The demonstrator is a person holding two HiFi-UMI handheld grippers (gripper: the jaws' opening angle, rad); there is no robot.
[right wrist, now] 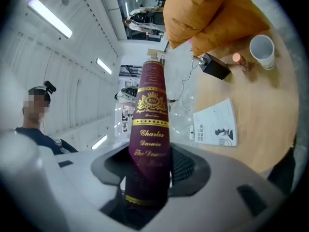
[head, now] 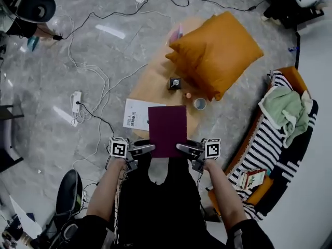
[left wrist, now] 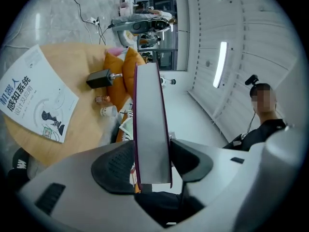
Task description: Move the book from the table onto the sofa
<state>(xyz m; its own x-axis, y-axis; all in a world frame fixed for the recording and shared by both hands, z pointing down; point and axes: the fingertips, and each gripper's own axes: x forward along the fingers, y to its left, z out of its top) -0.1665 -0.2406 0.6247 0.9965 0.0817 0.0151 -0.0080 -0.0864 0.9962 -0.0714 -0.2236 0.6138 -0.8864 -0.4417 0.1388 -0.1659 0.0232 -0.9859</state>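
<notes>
Presently the maroon book (head: 167, 130) is held clear above the wooden table (head: 148, 84). The left gripper (head: 152, 149) pinches its page edge and the right gripper (head: 179, 148) clamps its spine, whose gilt lettering reads "Charles Darwin". A white booklet (head: 136, 114) bearing Chinese print lies on the table.

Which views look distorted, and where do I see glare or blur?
Head view: sharp, with glare streaks on the floor. Left gripper view: strong fisheye, black corners, bright lamps. Right gripper view: same fisheye; the lowest lettering on the book is blurred.
</notes>
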